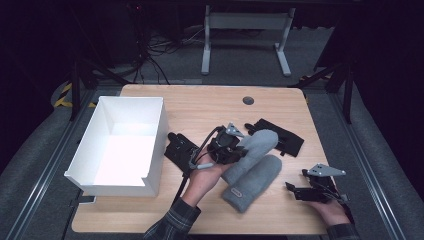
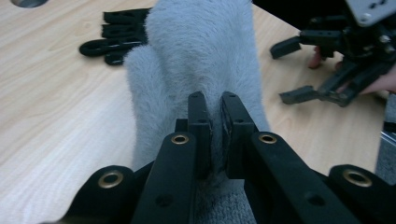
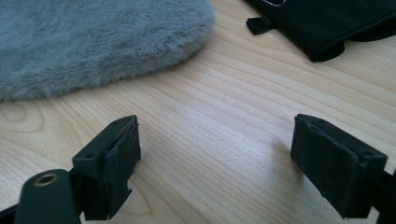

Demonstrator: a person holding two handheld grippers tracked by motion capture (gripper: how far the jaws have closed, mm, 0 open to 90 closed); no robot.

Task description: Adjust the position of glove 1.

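Observation:
Two fuzzy grey mittens lie side by side in the middle of the wooden table [image 1: 150,210]. My left gripper [image 1: 235,147] is shut on the upper grey mitten [image 1: 261,144]. In the left gripper view the jaws [image 2: 215,100] pinch a fold of its fleece [image 2: 196,51]. The lower grey mitten [image 1: 252,182] lies flat just beside it, with a small label near its cuff. My right gripper [image 1: 295,180] rests low at the table's front right, open, with bare wood between its jaws [image 3: 217,149]. The mitten's edge [image 3: 93,42] lies just ahead of it.
A white open box [image 1: 122,145] stands at the table's left. One black glove [image 1: 180,150] lies between the box and my left hand. Another black glove [image 1: 280,135] lies behind the mittens. A round cable hole [image 1: 248,100] sits near the far edge.

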